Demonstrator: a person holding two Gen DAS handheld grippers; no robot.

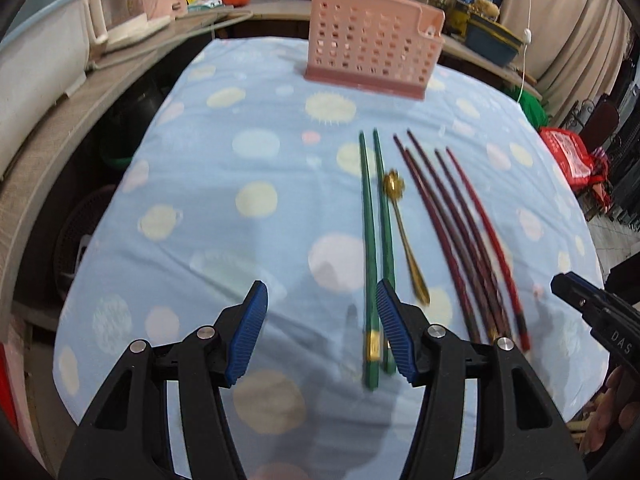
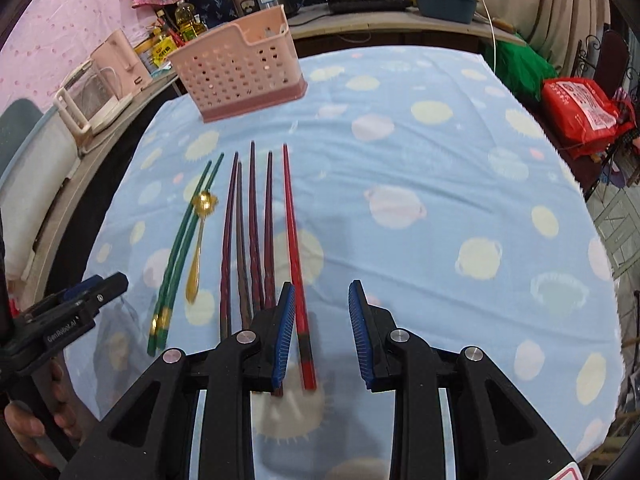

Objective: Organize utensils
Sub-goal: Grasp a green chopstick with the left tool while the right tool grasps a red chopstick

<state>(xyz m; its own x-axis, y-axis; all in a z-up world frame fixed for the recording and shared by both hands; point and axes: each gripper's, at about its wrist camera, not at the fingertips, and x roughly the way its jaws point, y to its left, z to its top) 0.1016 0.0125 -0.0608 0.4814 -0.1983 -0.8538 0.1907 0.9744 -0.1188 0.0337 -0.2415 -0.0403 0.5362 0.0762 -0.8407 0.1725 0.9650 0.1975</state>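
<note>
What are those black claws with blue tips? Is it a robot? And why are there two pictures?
It isn't a robot. A person holds one gripper in each hand, like big tongs, and each gripper has a camera looking out along its fingers. That gives two pictures of one table.

The left gripper and the right gripper are both open and hold nothing.

On the blue spotted tablecloth lie two green chopsticks, a gold spoon, some dark red chopsticks and one bright red chopstick. Farther back stands a pink holder full of holes, probably where they go.
</note>
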